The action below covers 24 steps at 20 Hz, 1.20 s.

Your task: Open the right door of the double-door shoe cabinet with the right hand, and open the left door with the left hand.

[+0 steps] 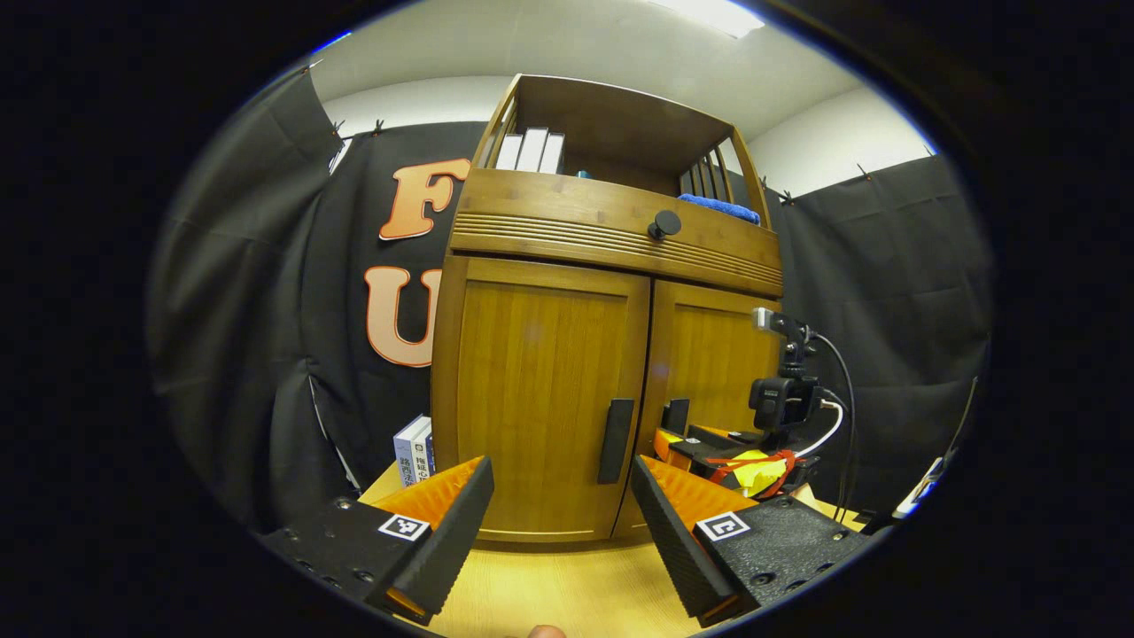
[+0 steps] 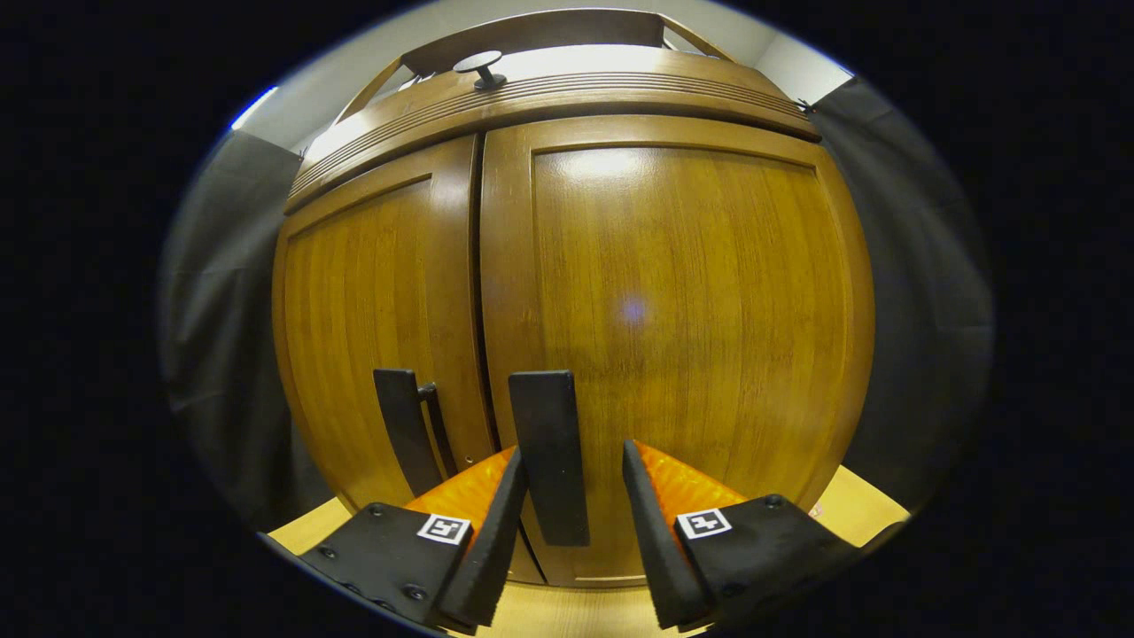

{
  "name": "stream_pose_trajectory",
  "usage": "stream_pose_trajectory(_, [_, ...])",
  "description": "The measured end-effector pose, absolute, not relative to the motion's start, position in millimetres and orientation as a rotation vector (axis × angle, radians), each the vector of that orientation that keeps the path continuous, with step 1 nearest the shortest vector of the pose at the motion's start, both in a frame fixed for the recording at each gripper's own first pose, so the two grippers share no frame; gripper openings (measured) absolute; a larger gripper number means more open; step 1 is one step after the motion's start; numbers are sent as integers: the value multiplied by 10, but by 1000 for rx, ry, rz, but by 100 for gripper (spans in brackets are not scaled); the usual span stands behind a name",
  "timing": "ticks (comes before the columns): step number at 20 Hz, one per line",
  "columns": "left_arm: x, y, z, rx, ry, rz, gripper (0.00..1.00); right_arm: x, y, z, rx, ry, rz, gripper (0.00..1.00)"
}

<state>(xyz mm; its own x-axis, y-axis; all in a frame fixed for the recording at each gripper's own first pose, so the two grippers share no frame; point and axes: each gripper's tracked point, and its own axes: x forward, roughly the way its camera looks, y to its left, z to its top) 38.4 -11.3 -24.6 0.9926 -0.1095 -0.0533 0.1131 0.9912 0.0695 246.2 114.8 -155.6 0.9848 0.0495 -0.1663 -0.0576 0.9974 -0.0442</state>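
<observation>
The wooden shoe cabinet (image 1: 532,372) stands on a light wood surface with both doors closed. In the left gripper view, my left gripper (image 1: 563,474) is open, a short way in front of the left door's dark vertical handle (image 1: 616,440). Farther right, the right gripper (image 1: 687,439) reaches up to the right door's handle (image 1: 676,415). In the right gripper view, my right gripper (image 2: 574,456) is open with the right door's handle (image 2: 549,456) between its fingers, close to the left finger (image 2: 496,523). The left door's handle (image 2: 403,430) is beside it.
A drawer with a round dark knob (image 1: 664,224) runs above the doors. The open shelf on top holds upright books (image 1: 532,151) and a blue cloth (image 1: 722,208). More books (image 1: 414,450) stand left of the cabinet. Black cloth walls surround it.
</observation>
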Motion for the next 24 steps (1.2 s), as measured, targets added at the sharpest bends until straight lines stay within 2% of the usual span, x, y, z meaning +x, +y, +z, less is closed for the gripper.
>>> stream_pose_trajectory(1, [376, -101, -227, 76, 41, -105, 92, 2467, 1162, -1557, -45, 169, 56, 67])
stream_pose_trajectory(5, [325, -55, -205, 77, 34, -85, 95, 2476, 1192, -1589, -58, 181, 53, 42])
stream_pose_trajectory(6, [309, -46, -217, 76, 40, -81, 95, 2472, 1195, -1593, -65, 183, 49, 48])
stream_pose_trajectory(7, [305, -29, -236, 74, 46, -77, 92, 2471, 1196, -1589, -70, 184, 44, 43])
stream_pose_trajectory(9, [275, 12, -266, 71, 54, -68, 92, 2437, 1198, -1582, -66, 188, 42, 34])
stream_pose_trajectory(10, [259, 30, -267, 70, 55, -63, 95, 2412, 1198, -1569, -66, 193, 46, 29])
stream_pose_trajectory(11, [245, 49, -274, 68, 56, -59, 92, 2389, 1199, -1559, -65, 196, 49, 29])
stream_pose_trajectory(13, [216, 81, -287, 62, 56, -50, 92, 2271, 1176, -1564, -64, 201, 53, 29])
stream_pose_trajectory(14, [206, 92, -288, 57, 55, -47, 92, 2202, 1147, -1560, -71, 194, 55, 34])
stream_pose_trajectory(15, [191, 101, -302, 53, 56, -43, 95, 2124, 1136, -1552, -56, 196, 58, 34])
stream_pose_trajectory(16, [174, 104, -316, 49, 60, -41, 92, 2095, 1131, -1541, -53, 189, 63, 27])
stream_pose_trajectory(17, [174, 107, -340, 46, 64, -41, 95, 2069, 1118, -1550, -54, 193, 67, 27])
stream_pose_trajectory(19, [160, 113, -367, 46, 69, -38, 92, 1988, 1102, -1528, -55, 195, 69, 27])
stream_pose_trajectory(23, [125, 123, -400, 58, 71, -34, 92, 1786, 1038, -1508, -64, 190, 80, 27])
stream_pose_trajectory(24, [121, 120, -418, 60, 74, -35, 98, 1741, 1018, -1509, -63, 187, 83, 27])
